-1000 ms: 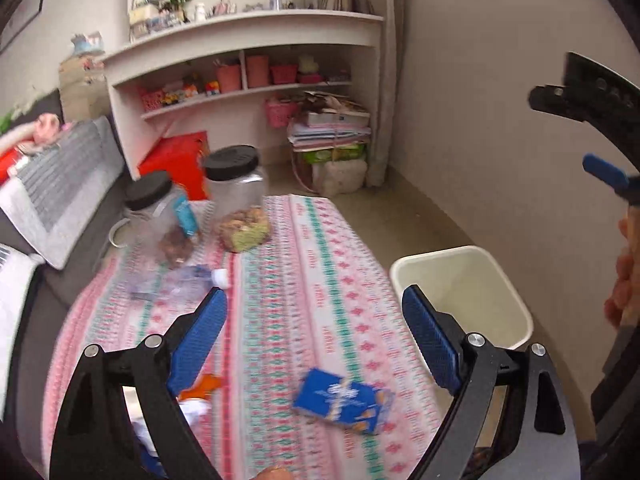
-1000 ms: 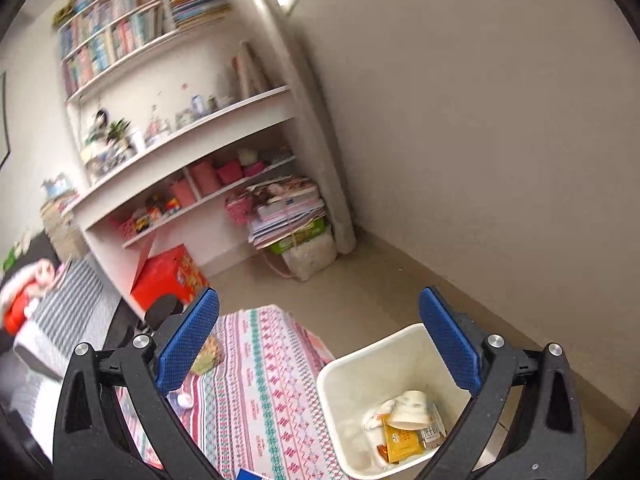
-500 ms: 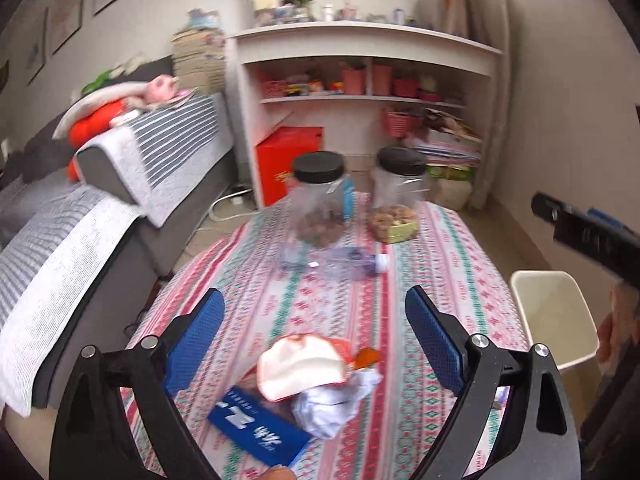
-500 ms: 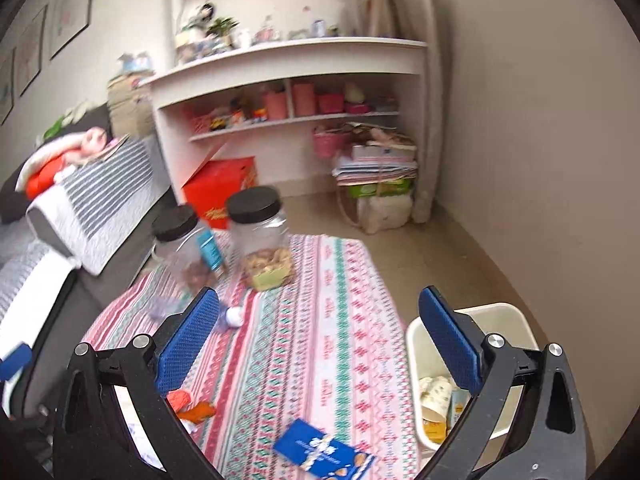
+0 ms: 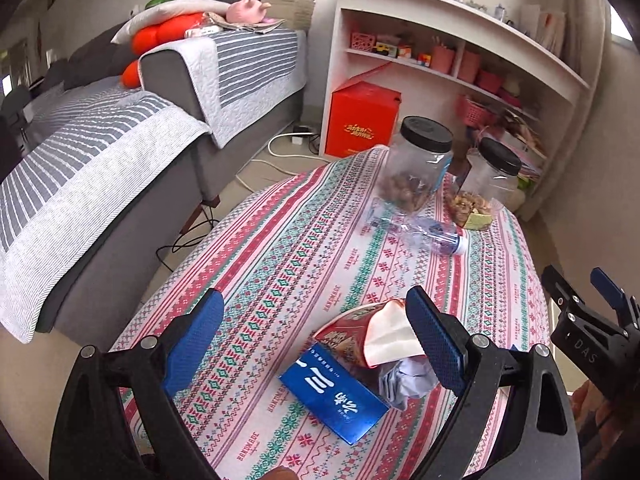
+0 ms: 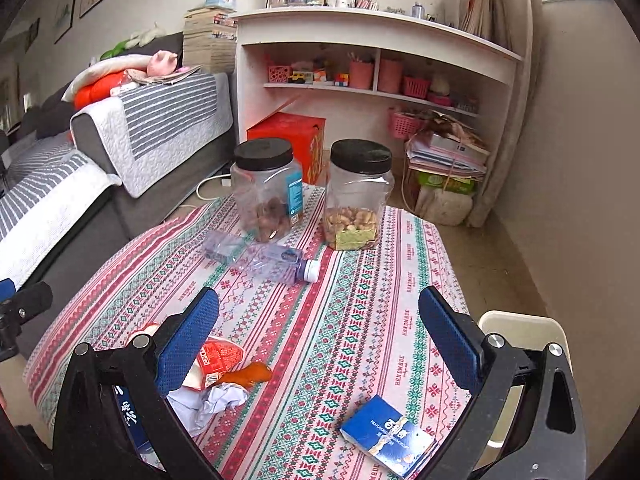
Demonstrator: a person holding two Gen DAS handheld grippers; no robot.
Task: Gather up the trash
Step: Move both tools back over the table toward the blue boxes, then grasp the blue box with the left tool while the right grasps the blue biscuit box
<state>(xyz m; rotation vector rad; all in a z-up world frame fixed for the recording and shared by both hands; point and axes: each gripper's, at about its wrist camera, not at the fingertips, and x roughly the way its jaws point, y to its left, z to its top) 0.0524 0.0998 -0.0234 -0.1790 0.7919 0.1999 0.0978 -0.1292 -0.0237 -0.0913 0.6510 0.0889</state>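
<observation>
On the patterned tablecloth (image 5: 304, 256) lies trash: a blue flat box (image 5: 334, 398), a red paper cup with a torn white lid (image 5: 360, 340), crumpled paper (image 5: 406, 376) and a squashed clear bottle (image 5: 416, 232). My left gripper (image 5: 316, 344) is open and empty, just above the blue box and cup. My right gripper (image 6: 320, 336) is open and empty over the table's near part. In the right wrist view I see a blue snack box (image 6: 386, 434), the cup (image 6: 218, 360), an orange scrap (image 6: 250, 374), crumpled paper (image 6: 208, 402) and the bottle (image 6: 264, 258).
Two black-lidded clear jars (image 6: 266, 188) (image 6: 358, 196) with nuts stand at the table's far end. A cream trash bin (image 6: 524, 332) sits on the floor right of the table. A grey sofa (image 5: 120, 148) is on the left, white shelves (image 6: 372, 64) behind.
Both grippers swung left and down from the bin and wall towards the table. The left one now hovers close over the blue box and cup. Both stayed open.
</observation>
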